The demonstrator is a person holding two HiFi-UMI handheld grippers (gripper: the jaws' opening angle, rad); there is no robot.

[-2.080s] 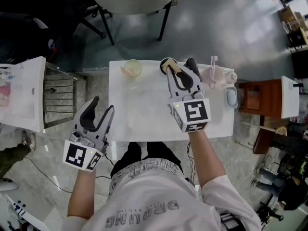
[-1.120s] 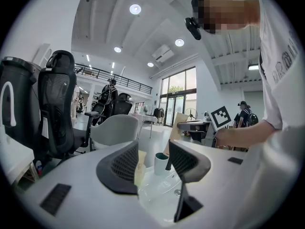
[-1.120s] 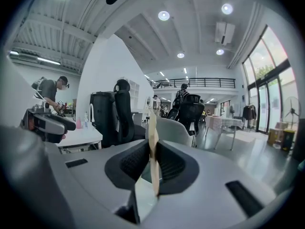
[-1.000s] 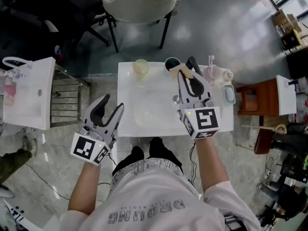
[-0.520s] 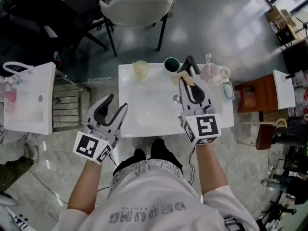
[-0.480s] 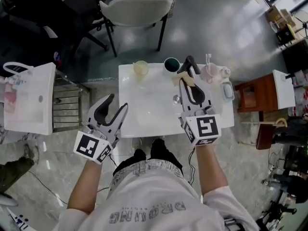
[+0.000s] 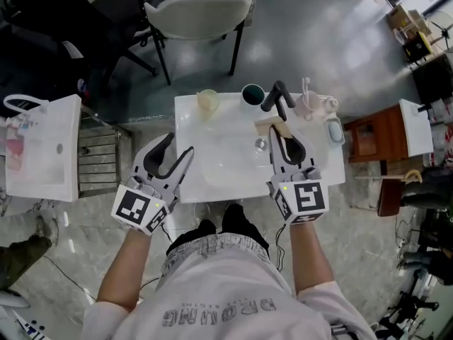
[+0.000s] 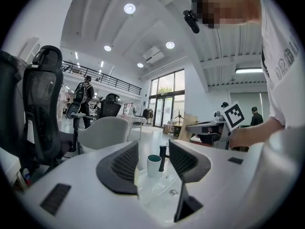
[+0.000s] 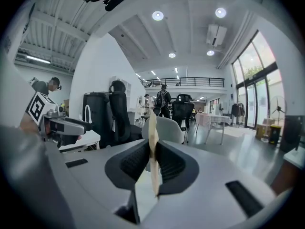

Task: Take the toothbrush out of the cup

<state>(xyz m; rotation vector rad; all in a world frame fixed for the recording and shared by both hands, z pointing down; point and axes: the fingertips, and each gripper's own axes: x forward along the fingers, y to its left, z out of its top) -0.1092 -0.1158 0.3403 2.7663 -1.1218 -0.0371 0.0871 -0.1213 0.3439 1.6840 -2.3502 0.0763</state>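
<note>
A white cup with a dark teal inside (image 7: 252, 95) stands at the far edge of the white washbasin top (image 7: 191, 122), beside a black tap (image 7: 277, 96). My right gripper (image 7: 282, 134) is shut on a beige toothbrush (image 7: 269, 125), which is out of the cup and over the basin. In the right gripper view the toothbrush (image 9: 152, 147) stands upright, pinched between the pads of the gripper (image 9: 153, 165). My left gripper (image 7: 177, 147) hovers open over the basin's near left edge with nothing in it. In the left gripper view the cup (image 8: 153, 165) shows beyond the open gripper (image 8: 153, 149).
A pale yellow cup (image 7: 207, 99) sits at the far left of the basin top. A pink cup with a brush (image 7: 309, 105) and a soap dish (image 7: 335, 131) are at the right. The drain (image 7: 260, 144) lies mid-basin. A chair (image 7: 198, 9) stands beyond, and a white cabinet (image 7: 39, 147) to the left.
My right gripper has drawn back toward the person with the toothbrush, away from the teal cup. The left gripper has stayed where it was.
</note>
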